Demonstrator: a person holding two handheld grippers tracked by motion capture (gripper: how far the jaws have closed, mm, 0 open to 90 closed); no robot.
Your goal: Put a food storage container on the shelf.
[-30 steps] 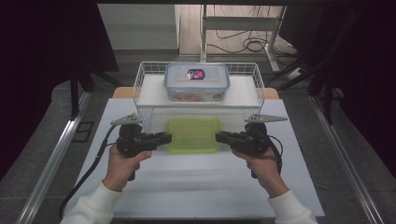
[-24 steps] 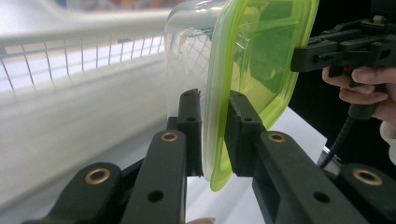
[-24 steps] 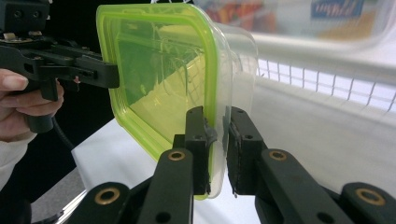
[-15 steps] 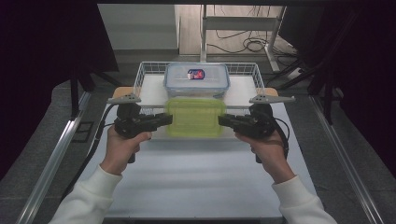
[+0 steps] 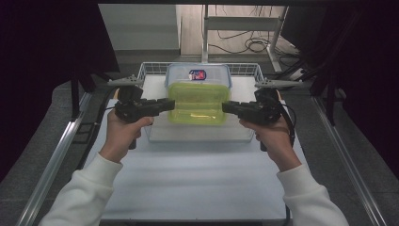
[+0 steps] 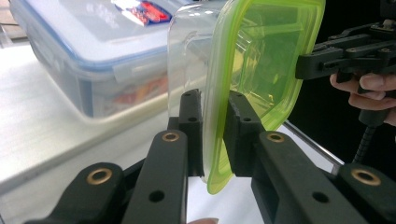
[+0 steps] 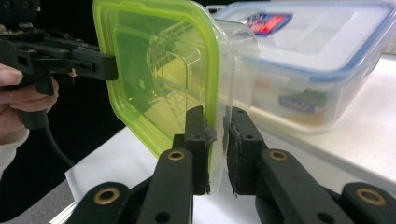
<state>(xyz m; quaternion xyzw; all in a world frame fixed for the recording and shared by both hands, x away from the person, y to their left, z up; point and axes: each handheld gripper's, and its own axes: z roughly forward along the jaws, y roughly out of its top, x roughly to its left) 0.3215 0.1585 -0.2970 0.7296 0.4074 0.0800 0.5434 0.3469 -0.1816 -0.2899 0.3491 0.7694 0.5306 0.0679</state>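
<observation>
Mid-carry: both grippers clamp the green-lidded clear container [image 5: 198, 102], left gripper [image 5: 165, 104] on 1 rim, right gripper [image 5: 229, 107] on the opposite, holding it in the air just in front of the blue-lidded box [image 5: 197, 74] in the wire basket [image 5: 248, 69]. Next, I'd say: move both hands together, level, into the basket

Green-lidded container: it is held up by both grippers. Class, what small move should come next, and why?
Probably carry the green-lidded container forward, level, over the blue-lidded box in the wire basket. The left gripper and right gripper clamp opposite rims, and it hangs just before that box.
</observation>
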